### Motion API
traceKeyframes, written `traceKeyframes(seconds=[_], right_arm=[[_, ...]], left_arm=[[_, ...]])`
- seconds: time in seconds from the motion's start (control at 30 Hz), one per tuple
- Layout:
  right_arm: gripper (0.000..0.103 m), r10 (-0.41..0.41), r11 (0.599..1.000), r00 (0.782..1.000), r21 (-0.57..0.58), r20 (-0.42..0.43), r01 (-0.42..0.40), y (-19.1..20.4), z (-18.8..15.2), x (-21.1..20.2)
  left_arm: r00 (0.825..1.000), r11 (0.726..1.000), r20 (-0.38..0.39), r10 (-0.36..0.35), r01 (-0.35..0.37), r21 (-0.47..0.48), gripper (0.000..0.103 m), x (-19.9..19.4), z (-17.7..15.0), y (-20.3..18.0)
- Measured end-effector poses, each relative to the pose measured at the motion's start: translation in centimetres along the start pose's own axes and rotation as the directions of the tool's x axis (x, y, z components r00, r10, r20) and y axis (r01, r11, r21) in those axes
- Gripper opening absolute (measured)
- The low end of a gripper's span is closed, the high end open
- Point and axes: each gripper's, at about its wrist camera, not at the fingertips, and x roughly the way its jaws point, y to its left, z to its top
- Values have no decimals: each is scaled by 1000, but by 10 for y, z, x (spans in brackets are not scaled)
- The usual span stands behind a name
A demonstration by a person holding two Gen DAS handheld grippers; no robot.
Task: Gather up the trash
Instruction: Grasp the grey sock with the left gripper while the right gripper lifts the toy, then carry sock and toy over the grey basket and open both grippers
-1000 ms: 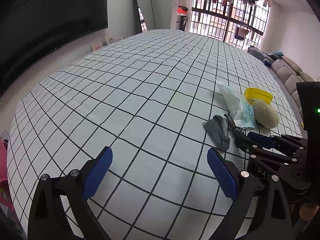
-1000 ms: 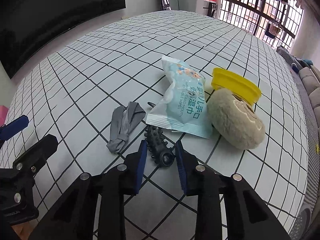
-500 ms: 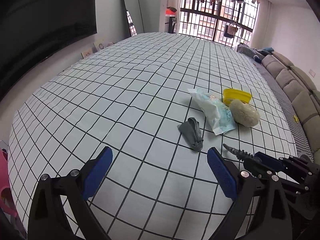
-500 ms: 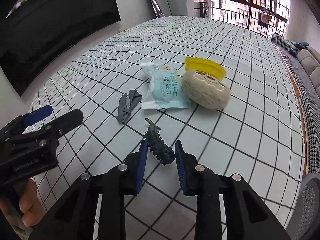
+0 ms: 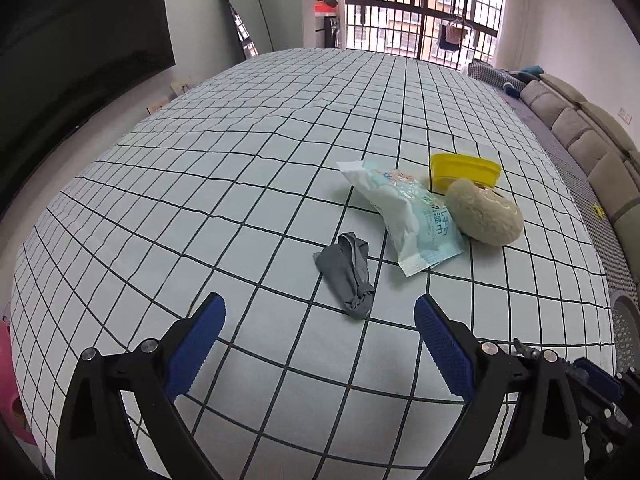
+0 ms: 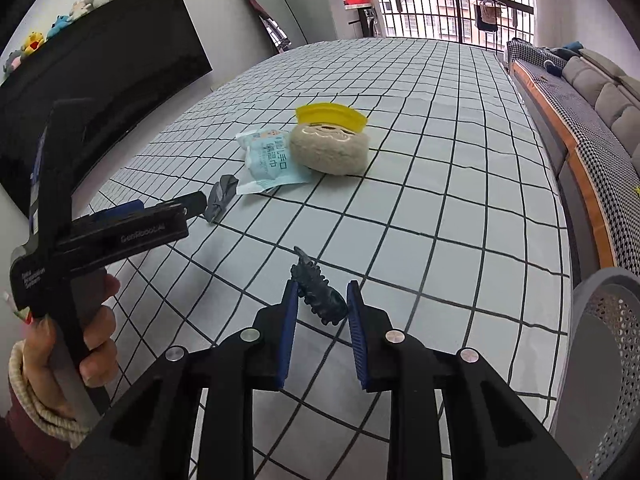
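Observation:
My right gripper [image 6: 323, 285] carries a dark spiky rubber piece [image 6: 320, 300] above the checked tablecloth [image 6: 420, 184], its jaws closing on it. Its tip [image 5: 520, 346] shows at the lower right of the left wrist view. My left gripper [image 5: 318, 303] is open and empty, just short of a crumpled grey cloth [image 5: 348, 276]. Beyond the cloth lie a pale blue wipes packet [image 5: 412, 216], a beige plush ball [image 5: 484, 212] and a yellow tub [image 5: 464, 168]. In the right wrist view a hand holds the left gripper [image 6: 168, 204] near the cloth [image 6: 220, 196].
A grey perforated bin [image 6: 600, 320] stands at the table's right edge, close to my right gripper. A sofa [image 6: 608, 96] runs along the right side. A dark screen [image 6: 120, 64] and a leaning mirror [image 6: 276, 8] are on the left wall.
My right gripper lifted the spiky piece off the table and carried it away from the pile toward the near right edge. The left gripper shifted so the grey cloth sits ahead of its fingers.

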Motion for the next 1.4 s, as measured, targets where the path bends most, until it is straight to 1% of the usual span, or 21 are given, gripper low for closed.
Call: traceKeyframes(seconds=[0.17, 0.23, 0.43, 0.5, 0.53, 0.57, 0.6, 0.63, 0.67, 0.7, 0.73, 0.83, 0.9, 1.17, 1.33, 1.37, 1.4], right_arm=[[24, -10, 1000, 999, -2, -34, 10, -4, -13, 7], [24, -18, 1000, 999, -4, -36, 18, -5, -17, 7], [24, -24, 1000, 999, -17, -43, 23, -3, -23, 10], [24, -23, 1000, 999, -18, -42, 22, -3, -23, 9], [24, -23, 1000, 999, -19, -41, 23, -2, -23, 9], [25, -25, 1000, 999, -19, -38, 24, -3, -23, 8], [29, -25, 1000, 999, -16, -35, 25, -3, -23, 7], [31, -26, 1000, 999, -14, -33, 25, -3, -22, 6], [37, -27, 1000, 999, -10, -28, 27, -4, -22, 5], [40, -28, 1000, 999, -7, -23, 28, -4, -22, 3], [40, -30, 1000, 999, -4, -20, 30, -5, -22, 2], [41, -37, 999, 999, 1, -14, 37, -6, -22, -2], [45, -42, 999, 999, 3, -11, 43, -7, -23, -4], [46, -72, 997, 997, -13, -27, 72, -1, -18, 8], [46, -129, 991, 991, -47, -26, 128, 7, -16, 19], [45, -143, 988, 989, -56, -23, 142, 10, -16, 21], [42, -161, 985, 987, -68, -17, 160, 12, -16, 22]], left_arm=[[999, 1000, -24, 29, -29, -8, 94, 17, 2, -3], [999, 999, -30, 40, -41, -16, 91, 22, 4, -2], [997, 998, -60, 47, -49, -29, 77, 37, 9, 0], [996, 998, -74, 50, -52, -28, 69, 43, 9, 1], [996, 998, -72, 43, -45, -32, 68, 44, 9, 1], [997, 999, -70, 37, -40, -35, 62, 44, 9, 2], [997, 999, -67, 31, -33, -34, 53, 43, 9, 2], [998, 999, -65, 24, -26, -29, 48, 42, 10, 2], [998, 1000, -63, 17, -19, -24, 37, 41, 9, 1], [998, 1000, -63, 10, -11, -18, 25, 40, 9, 0], [998, 1000, -64, 4, -5, -12, 20, 39, 9, -2], [998, 1000, -65, -8, 8, -7, 18, 34, 5, -1], [998, 1000, -59, -18, 17, -8, 18, 26, 0, 2], [1000, 1000, -13, -18, 18, 4, 17, -20, -24, 13], [1000, 999, 20, -17, 17, 28, 17, -42, -39, 9], [1000, 999, 23, -19, 18, 38, 17, -45, -42, 7], [999, 999, 26, -23, 22, 48, 17, -48, -45, 4]])
